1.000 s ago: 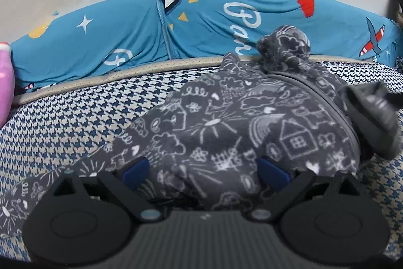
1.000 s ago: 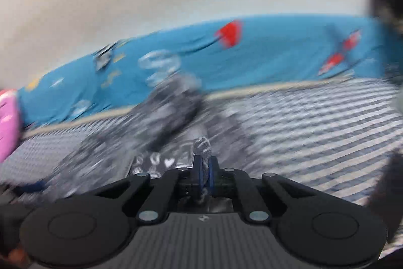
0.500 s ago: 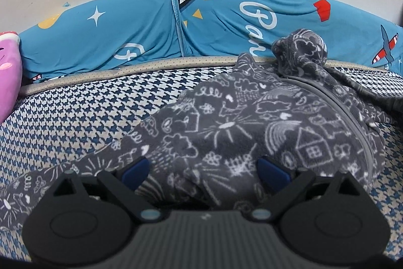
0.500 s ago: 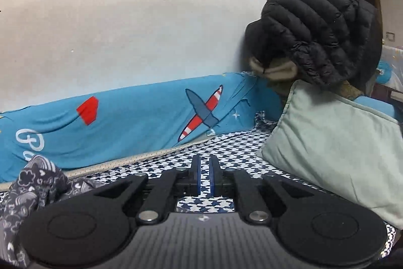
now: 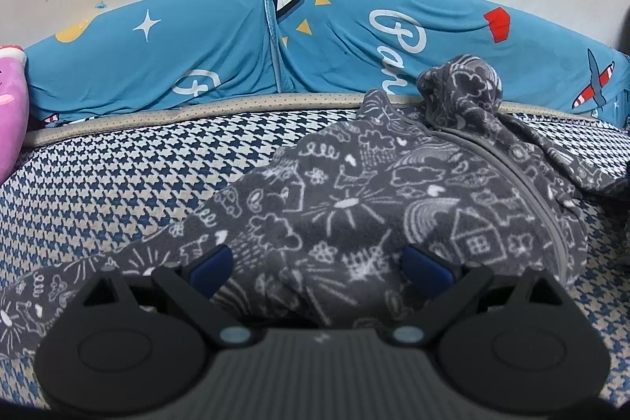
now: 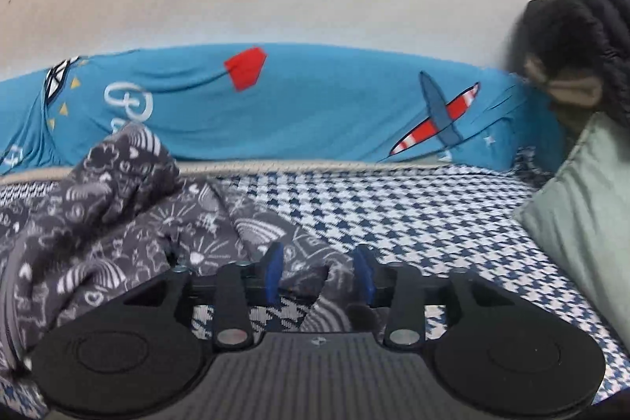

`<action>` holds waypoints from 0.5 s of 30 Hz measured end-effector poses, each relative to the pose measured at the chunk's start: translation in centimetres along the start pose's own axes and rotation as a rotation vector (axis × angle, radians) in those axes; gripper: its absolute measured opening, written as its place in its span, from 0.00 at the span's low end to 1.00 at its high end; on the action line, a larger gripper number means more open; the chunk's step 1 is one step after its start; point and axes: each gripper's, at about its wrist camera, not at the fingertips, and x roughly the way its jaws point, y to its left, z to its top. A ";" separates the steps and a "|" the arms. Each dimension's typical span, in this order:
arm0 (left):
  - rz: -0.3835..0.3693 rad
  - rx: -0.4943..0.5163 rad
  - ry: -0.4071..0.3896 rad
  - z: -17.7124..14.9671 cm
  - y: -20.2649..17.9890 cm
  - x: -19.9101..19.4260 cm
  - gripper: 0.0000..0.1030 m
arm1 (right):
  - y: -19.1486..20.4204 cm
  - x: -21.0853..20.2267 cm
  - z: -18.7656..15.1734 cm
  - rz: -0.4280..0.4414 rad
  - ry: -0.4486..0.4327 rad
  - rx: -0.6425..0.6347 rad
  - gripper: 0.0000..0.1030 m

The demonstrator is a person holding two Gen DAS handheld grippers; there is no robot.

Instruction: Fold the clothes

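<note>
bed (image 5: pixel 118 184): houndstooth cover, blue bolster (image 5: pixel 220 58) along its far edge | garment (image 5: pixel 354 207): grey, doodle print, spread on bed near bolster | left gripper (image 5: pixel 321 268): jaws wide apart over garment | right gripper (image 6: pixel 317 272): jaws partly apart, garment edge between them

Open houndstooth bedspread (image 5: pixel 118 184) left of the grey garment (image 5: pixel 374 207); blue bolster (image 5: pixel 220 54) walls the back, green cushion (image 6: pixel 582 223) blocks the right

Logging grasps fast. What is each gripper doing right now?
Left gripper: open, jaws wide over the grey doodle-print garment, gripping nothing.
Right gripper: open, a garment edge between its fingers.
</note>
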 end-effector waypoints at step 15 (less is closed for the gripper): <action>-0.008 -0.049 0.055 0.3 0.6 1.0 0.94 | -2.3 4.9 -1.8 0.018 0.090 -0.096 0.58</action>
